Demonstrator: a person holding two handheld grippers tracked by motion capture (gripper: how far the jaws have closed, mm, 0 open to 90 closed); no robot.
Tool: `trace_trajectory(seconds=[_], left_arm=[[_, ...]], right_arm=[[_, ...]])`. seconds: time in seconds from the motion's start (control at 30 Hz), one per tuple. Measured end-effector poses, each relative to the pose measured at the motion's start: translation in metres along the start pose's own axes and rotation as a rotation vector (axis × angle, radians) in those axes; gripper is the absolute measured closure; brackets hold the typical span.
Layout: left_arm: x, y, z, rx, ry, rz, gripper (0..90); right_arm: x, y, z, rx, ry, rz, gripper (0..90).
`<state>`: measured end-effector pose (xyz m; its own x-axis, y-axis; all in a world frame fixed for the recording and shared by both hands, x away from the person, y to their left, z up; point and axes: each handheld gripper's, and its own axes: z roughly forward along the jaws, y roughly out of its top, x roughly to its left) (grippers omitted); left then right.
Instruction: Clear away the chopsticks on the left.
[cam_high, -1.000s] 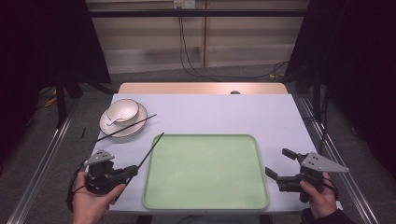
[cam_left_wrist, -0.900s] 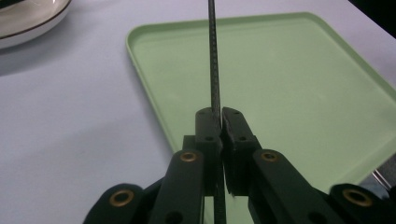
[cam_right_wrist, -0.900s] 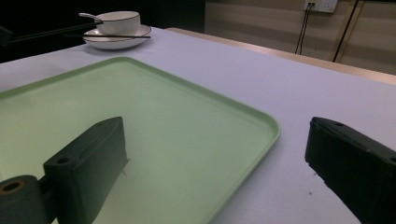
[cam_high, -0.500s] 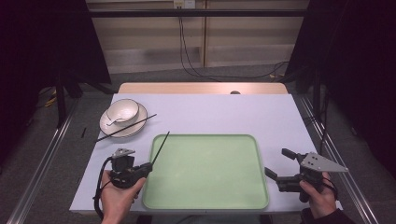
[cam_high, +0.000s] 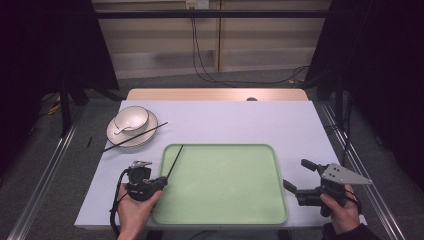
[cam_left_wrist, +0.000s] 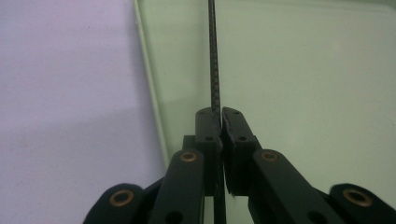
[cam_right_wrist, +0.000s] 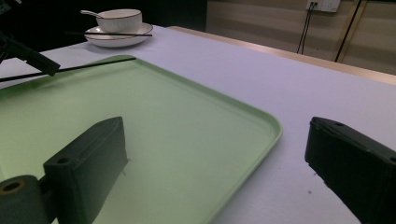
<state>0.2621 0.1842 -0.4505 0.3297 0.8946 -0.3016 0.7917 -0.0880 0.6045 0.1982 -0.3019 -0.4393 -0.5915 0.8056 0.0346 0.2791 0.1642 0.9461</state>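
A thin black chopstick (cam_high: 175, 160) is clamped in my left gripper (cam_high: 161, 182), which is shut on it at the left edge of the pale green tray (cam_high: 225, 210). In the left gripper view the chopstick (cam_left_wrist: 213, 56) runs straight up from the closed jaws over the tray (cam_left_wrist: 303, 70). A second chopstick (cam_high: 135, 137) lies across a white plate (cam_high: 116, 136) that carries a white bowl (cam_high: 131, 119) with a spoon. My right gripper (cam_high: 300, 175) stands open at the tray's right edge with nothing between its jaws; its own view looks across the tray (cam_right_wrist: 140, 116) toward the bowl (cam_right_wrist: 118, 19).
The tray lies on a white table (cam_high: 230, 120) with a wooden strip along its far edge. Cables (cam_high: 200, 55) hang against the back wall. Metal rails (cam_high: 45, 175) run along both sides of the table.
My left gripper has moved right toward the tray with the chopstick in it, and the chopstick's tip now lies over the tray's left rim. The right gripper has stayed put.
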Motion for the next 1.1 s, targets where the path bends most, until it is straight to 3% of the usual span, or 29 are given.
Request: trace_trajectory(seconds=[0.13, 0.23, 0.27, 0.5, 0.67, 0.83, 1.0, 1.03, 1.07, 1.1], left_arm=[[-0.001, -0.002, 0.006, 0.026, 0.007, -0.003, 86.2], [-0.001, -0.001, 0.008, 0.016, 0.014, -0.011, 86.2], [0.000, -0.001, 0.009, 0.022, 0.020, 0.006, 86.1], [0.000, -0.003, 0.015, 0.043, 0.026, 0.015, 85.5], [0.002, -0.003, 0.015, 0.043, 0.003, 0.013, 84.7], [0.003, -0.003, 0.014, 0.042, -0.019, 0.033, 76.8], [0.007, 0.000, 0.004, -0.025, -0.093, 0.076, 67.5], [0.008, 0.000, 0.001, -0.052, -0.101, 0.097, 60.2], [0.010, 0.001, -0.003, -0.077, -0.106, 0.118, 60.2], [0.014, 0.001, -0.011, -0.124, -0.121, 0.142, 54.3]], right_arm=[[0.000, 0.000, 0.000, 0.002, -0.001, -0.001, 4.9], [0.000, 0.000, 0.000, 0.002, -0.001, -0.002, 4.9], [0.000, 0.000, 0.000, 0.002, -0.001, -0.002, 4.9], [0.000, 0.000, 0.000, 0.004, 0.001, -0.002, 4.9], [0.000, 0.000, 0.000, 0.003, 0.004, -0.001, 4.9], [0.000, 0.000, 0.000, -0.002, 0.004, -0.004, 4.9], [0.000, 0.000, 0.000, -0.002, 0.005, -0.003, 4.9], [0.000, 0.000, 0.000, -0.003, 0.005, -0.004, 4.9], [0.000, 0.000, 0.000, -0.003, 0.005, -0.004, 4.9], [0.000, 0.000, 0.000, -0.002, 0.003, -0.001, 4.9]])
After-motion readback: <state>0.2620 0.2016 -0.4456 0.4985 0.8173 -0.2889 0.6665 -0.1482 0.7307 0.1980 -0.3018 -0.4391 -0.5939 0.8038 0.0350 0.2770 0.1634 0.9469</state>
